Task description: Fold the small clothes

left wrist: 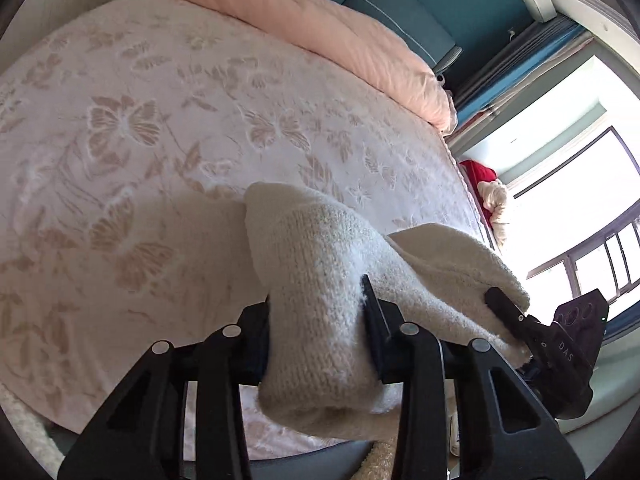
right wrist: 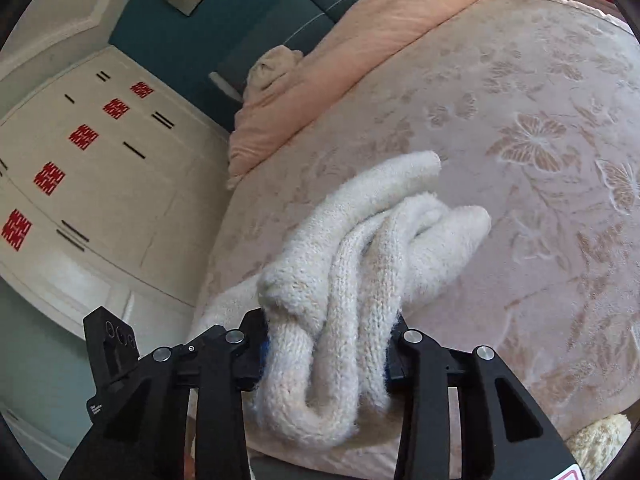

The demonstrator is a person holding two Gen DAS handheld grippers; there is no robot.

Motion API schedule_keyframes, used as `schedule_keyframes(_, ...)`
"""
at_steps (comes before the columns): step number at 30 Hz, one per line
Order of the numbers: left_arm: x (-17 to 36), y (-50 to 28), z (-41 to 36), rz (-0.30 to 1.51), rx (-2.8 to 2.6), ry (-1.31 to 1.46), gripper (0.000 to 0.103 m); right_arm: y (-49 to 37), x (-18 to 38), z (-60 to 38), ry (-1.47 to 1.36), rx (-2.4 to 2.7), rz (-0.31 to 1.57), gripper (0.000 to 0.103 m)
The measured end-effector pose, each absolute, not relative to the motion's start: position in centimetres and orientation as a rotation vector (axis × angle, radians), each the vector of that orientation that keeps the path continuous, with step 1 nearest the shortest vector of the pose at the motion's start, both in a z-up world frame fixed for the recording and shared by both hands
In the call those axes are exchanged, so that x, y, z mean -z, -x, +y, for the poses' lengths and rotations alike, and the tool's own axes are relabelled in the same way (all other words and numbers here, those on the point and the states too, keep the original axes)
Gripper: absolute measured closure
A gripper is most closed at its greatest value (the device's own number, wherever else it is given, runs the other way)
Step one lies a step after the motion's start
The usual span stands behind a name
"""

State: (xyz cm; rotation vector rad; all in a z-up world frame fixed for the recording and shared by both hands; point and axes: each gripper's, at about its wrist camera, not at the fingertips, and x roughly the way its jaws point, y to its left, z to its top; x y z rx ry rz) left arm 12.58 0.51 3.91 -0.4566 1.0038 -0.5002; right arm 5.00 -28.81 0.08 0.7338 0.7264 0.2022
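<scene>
Cream knitted wool fills the left wrist view: a small fuzzy cream knitted garment is bunched between the black fingers of the left hand-held gripper, which pinch a thick fold of it above the near edge of the bed. Beyond lies the pale pink bedspread with a butterfly and flower pattern, and a peach duvet is heaped along the far side against a teal headboard. At right, the black right hand-held gripper clamps another part of the same garment.

From the right wrist view, the right hand-held gripper squeezes several rolled folds of the cream garment, whose free end trails onto the bedspread. A cream wardrobe with red paper cut-outs stands at left.
</scene>
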Motion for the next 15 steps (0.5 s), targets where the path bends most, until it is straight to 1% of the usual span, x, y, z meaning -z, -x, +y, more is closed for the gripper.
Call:
schedule_keyframes(2,-3.1,-11.2,2.3,1.024,0.476,0.423,0.065,-4.3,2.0,-27.5,-0.739,-0.213,0.774,0.066)
schedule_keyframes(4,0.0,-9.6,3.4,1.091,0.416,0.347,0.060,-4.5,6.2,-26.0,-0.751,-0.175,0.898,0.065)
schedule_keyframes(6,4.3,-7.9,3.8,1.191,0.363,0.305,0.057,-3.2,11.3,-24.8,-0.749,-0.114,1.040,0.060)
schedule_keyframes(7,6.1,-6.8,4.6,1.230,0.342,0.306,0.056,-2.4,13.3,-24.5,-0.733,-0.063,1.098,0.051)
schedule_keyframes(8,7.1,-6.0,5.4,1.243,0.332,0.325,0.053,-1.2,14.2,-24.5,-0.762,-0.061,1.086,0.044)
schedule_keyframes(9,7.5,-5.3,6.0,1.237,0.328,0.361,0.042,-0.5,14.3,-24.8,-0.800,-0.061,1.059,0.044)
schedule_keyframes(10,7.4,-4.9,6.6,1.221,0.335,0.409,0.038,-0.1,13.8,-25.1,-0.812,-0.054,1.052,0.040)
schedule_keyframes(12,6.3,-5.2,7.5,1.173,0.357,0.492,0.021,-0.3,12.5,-25.7,-0.786,-0.042,1.034,0.035)
schedule_keyframes(14,5.1,-6.4,7.6,1.128,0.354,0.504,0.014,-1.2,11.2,-26.1,-0.754,-0.017,1.004,0.019)
schedule_keyframes(15,4.6,-7.1,7.4,1.113,0.351,0.493,0.012,-1.7,11.0,-26.3,-0.753,-0.010,0.995,0.016)
